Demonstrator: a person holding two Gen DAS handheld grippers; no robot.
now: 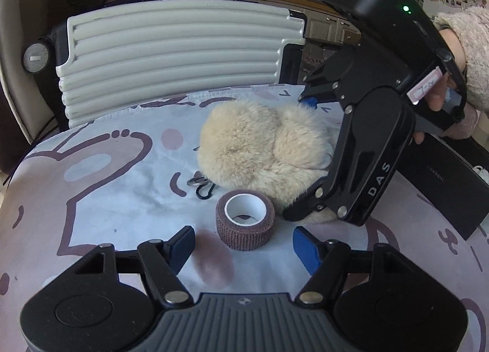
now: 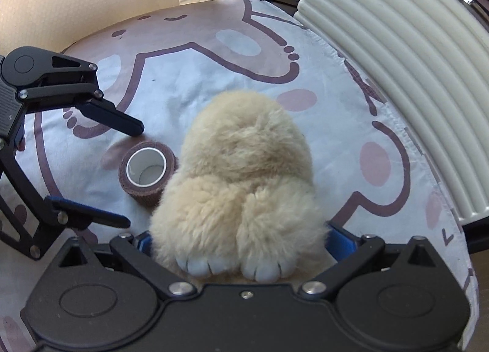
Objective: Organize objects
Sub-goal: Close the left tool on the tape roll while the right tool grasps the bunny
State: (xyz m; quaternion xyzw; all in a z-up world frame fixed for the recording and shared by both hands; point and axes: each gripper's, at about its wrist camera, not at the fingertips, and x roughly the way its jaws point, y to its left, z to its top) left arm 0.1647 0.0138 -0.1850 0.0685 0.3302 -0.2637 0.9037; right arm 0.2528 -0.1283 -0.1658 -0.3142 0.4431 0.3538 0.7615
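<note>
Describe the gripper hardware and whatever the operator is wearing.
Both grippers are matte black, with linkage arms, silver pivot bolts and blue-padded fingers. The left gripper has a ribbed grey centre plate and round side housings. The right gripper reads "DAS" in white, has a lit green LED and a pink-edged label. The sleeve is fluffy, pale pink. No cables visible.

fluffy plush toy, woven bandage roll
</note>
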